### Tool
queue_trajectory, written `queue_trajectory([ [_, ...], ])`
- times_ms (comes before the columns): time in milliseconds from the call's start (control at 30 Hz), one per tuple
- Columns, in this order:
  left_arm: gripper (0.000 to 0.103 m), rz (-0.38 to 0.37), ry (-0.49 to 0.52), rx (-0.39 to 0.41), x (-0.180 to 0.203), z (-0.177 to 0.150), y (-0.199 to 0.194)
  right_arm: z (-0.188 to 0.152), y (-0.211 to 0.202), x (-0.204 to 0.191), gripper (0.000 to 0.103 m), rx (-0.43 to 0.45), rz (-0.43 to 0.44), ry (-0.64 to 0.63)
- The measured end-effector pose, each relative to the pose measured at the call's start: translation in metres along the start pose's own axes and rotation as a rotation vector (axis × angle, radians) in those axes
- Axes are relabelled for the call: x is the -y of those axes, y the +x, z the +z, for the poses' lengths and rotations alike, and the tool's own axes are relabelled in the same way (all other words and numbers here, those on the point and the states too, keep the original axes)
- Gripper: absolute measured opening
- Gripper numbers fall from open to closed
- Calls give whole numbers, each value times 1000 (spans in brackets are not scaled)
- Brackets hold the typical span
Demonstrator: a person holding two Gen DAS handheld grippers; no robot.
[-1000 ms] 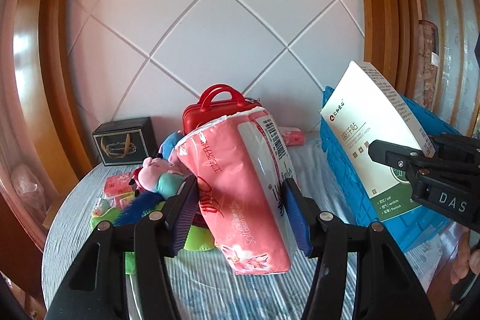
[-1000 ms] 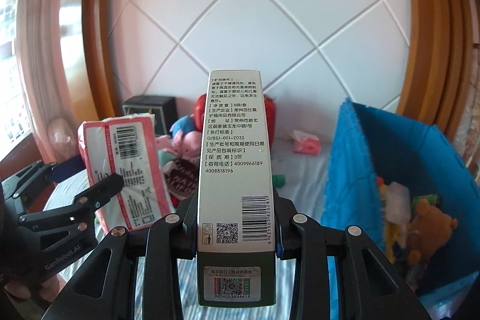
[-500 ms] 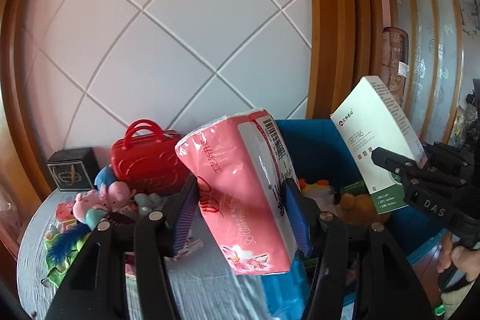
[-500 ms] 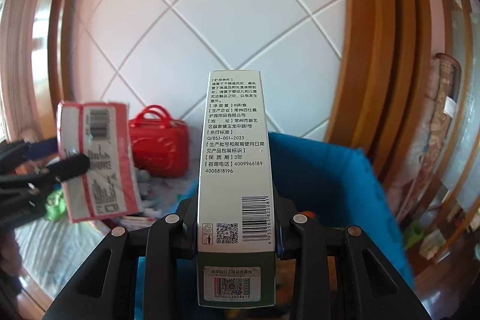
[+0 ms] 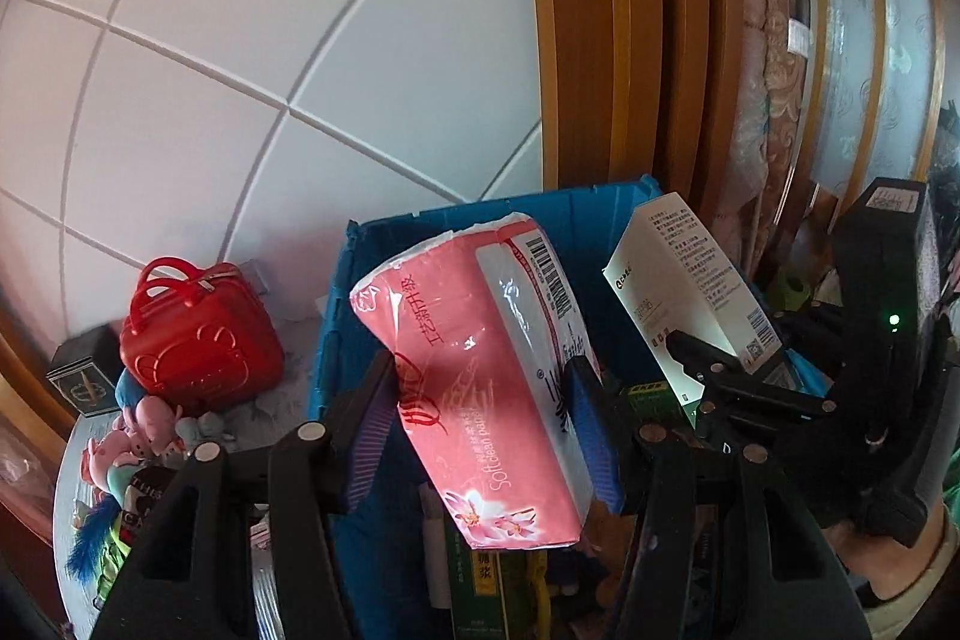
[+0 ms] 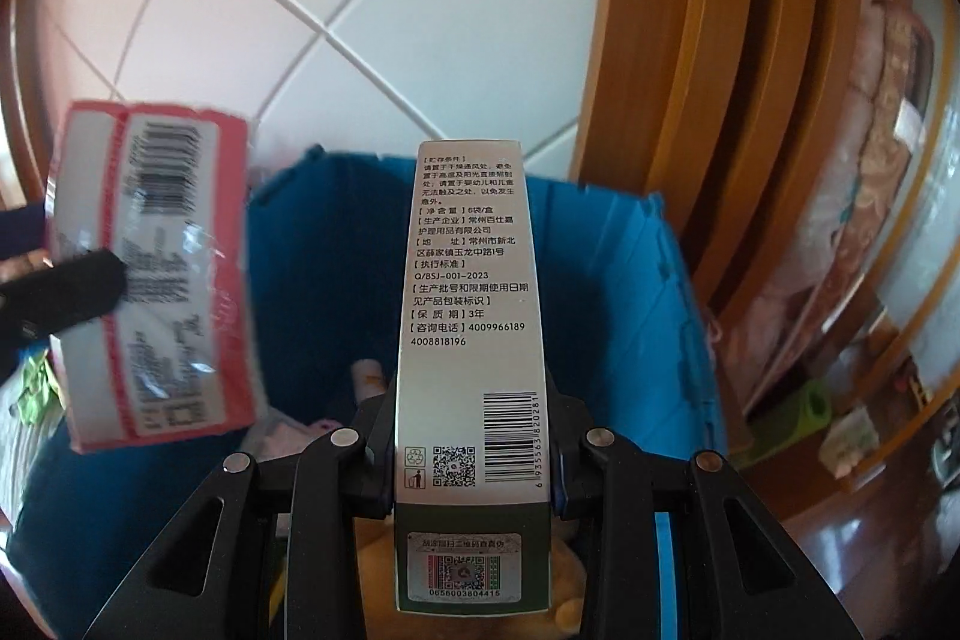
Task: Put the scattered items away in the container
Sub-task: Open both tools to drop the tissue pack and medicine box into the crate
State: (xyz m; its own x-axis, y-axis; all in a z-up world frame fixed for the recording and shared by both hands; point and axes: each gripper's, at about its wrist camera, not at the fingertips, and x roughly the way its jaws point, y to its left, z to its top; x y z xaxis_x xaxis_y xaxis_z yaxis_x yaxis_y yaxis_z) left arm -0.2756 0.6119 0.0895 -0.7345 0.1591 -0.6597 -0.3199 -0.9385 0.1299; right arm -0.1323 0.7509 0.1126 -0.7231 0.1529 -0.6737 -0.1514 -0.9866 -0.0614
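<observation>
Pinching a glossy pink tissue pack [image 5: 480, 376], its long axis tilted up-left, the left gripper [image 5: 480, 418] holds it above the blue plastic bin [image 5: 576, 214], while the right gripper [image 6: 471, 451] clamps an upright slim cardboard box [image 6: 471, 328] over it.
</observation>
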Motion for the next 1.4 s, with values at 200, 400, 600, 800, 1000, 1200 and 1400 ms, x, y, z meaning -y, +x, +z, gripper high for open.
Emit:
queue_trajectory([
  [200,55,98,16,-201,7,-1,110,-5,70,19,34,-115,37,71],
  [400,56,171,57,-303,-1,-15,179,-14,113,35,34,-200,28,104],
  [600,60,154,79,-346,0,-22,193,-15,113,40,36,-177,26,91],
  [800,63,139,83,-320,1,-22,189,-13,111,56,61,-119,23,92],
  [1000,64,125,56,-404,-5,-27,203,-12,122,56,85,-171,9,91],
  [1200,63,108,26,-464,-9,-32,211,-11,137,56,103,-236,26,106],
  [1400,63,92,-2,-480,-15,-36,207,-14,148,49,103,-320,35,104],
])
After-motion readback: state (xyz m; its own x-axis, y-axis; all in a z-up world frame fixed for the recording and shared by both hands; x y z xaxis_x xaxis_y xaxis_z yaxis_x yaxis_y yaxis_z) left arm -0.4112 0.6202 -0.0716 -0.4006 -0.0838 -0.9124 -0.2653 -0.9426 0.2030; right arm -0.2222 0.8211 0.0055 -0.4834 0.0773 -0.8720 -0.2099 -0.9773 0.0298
